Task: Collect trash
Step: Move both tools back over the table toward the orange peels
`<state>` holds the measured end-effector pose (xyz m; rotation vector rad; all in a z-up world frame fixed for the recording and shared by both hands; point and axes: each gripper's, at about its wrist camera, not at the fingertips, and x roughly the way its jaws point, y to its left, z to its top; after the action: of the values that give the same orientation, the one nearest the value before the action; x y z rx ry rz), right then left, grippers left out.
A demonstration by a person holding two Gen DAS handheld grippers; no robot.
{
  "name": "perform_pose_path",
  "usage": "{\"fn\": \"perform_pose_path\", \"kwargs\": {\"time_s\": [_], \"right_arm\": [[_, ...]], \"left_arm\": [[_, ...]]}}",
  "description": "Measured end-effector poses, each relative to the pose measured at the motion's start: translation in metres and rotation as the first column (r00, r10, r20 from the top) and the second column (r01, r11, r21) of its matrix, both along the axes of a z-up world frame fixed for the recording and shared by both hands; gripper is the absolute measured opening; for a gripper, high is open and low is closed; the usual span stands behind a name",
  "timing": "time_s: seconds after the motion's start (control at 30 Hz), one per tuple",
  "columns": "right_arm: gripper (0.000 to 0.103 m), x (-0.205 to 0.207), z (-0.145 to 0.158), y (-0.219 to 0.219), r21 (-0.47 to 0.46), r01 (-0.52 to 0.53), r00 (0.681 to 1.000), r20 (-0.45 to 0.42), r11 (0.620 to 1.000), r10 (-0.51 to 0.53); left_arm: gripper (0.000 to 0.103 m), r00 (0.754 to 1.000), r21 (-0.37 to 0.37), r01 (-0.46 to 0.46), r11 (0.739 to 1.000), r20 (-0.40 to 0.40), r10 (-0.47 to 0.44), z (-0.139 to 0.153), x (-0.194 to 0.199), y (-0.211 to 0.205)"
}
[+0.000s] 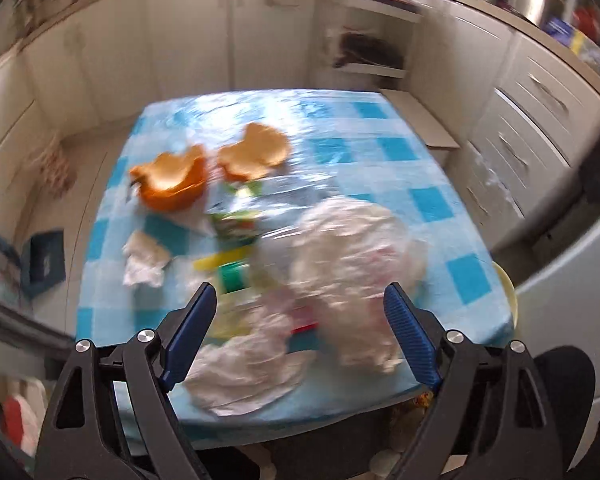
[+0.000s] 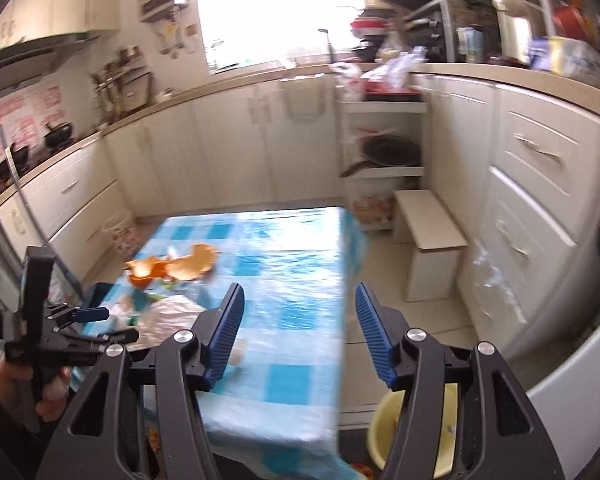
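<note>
Left wrist view: left gripper open, empty, above the table. Plastic bag just ahead between the fingers; orange peels farther ahead-left.

Right wrist view: right gripper open, empty; peels ahead-left, yellow bin below right finger.

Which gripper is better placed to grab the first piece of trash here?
Left. The left gripper is open right over the crumpled plastic bags and wrappers. The right gripper, also open, faces bare tablecloth, away from the trash.
</note>
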<state>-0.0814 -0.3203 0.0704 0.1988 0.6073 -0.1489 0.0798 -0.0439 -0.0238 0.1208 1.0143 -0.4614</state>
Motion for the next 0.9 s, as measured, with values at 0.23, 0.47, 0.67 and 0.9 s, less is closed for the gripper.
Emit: {"fn": "perform_pose_path", "kwargs": {"time_s": [0.23,0.47,0.67,0.9], "right_arm": [[0.056,0.068,-0.035,0.069,0.069,-0.174,0.979,-0.096,0.982,0.181],[0.056,0.090,-0.064,0.105,0.083,-0.230,0.957,-0.163,0.970,0.241],[0.056,0.113,-0.064,0.100,0.107,-0.211,0.963,-0.150,0.972,0.225],[0.056,0.159,-0.072,0.086,0.172,-0.178,0.968,-0.149,0.969,0.204]], "left_arm": [[0.082,0.941,-0.080,-0.311,0.947,-0.164,0.295,-0.027,0.042,0.115],[0.082,0.929,-0.088,-0.348,0.933,-0.164,0.331,-0.026,0.079,0.120],[0.082,0.927,-0.052,-0.365,0.930,-0.110,0.357,-0.018,0.127,0.098],[0.083,0.924,0.048,-0.370,0.928,-0.081,0.373,-0.034,0.176,0.075]]}}
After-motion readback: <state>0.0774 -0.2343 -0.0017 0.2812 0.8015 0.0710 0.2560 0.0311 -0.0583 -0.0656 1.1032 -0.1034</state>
